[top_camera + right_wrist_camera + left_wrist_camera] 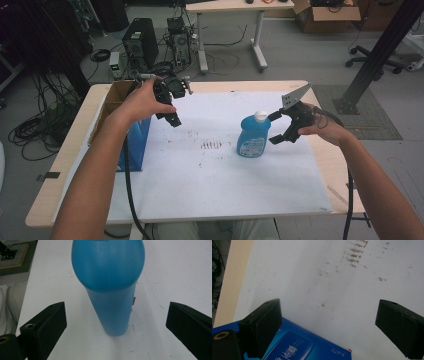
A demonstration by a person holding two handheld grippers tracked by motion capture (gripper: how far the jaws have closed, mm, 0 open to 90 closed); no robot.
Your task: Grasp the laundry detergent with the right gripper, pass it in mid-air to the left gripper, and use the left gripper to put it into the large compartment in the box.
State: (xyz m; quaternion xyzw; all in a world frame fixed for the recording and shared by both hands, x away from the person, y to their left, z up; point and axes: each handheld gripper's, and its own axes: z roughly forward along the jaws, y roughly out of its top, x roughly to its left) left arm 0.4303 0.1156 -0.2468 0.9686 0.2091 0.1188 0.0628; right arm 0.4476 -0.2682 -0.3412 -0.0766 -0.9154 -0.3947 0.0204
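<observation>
At nine o'clock on the table, the left gripper (169, 102) hovers over the blue box (134, 142), jaws wide apart and nothing between them. Centre-right, the blue bottle (253, 136) stands upright on the white mat (210, 185). At three o'clock, the right gripper (278, 127) sits just beside the bottle, jaws spread wide, bottle between them, untouched.

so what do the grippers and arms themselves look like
Both are black two-jaw tools with thick, blocky pads. The right gripper carries a grey three-cornered plate on top; the left gripper has a rounded black body with small silver fittings. A black cable trails from each along the forearm. Both forearms are bare, no sleeves or gloves visible.
</observation>
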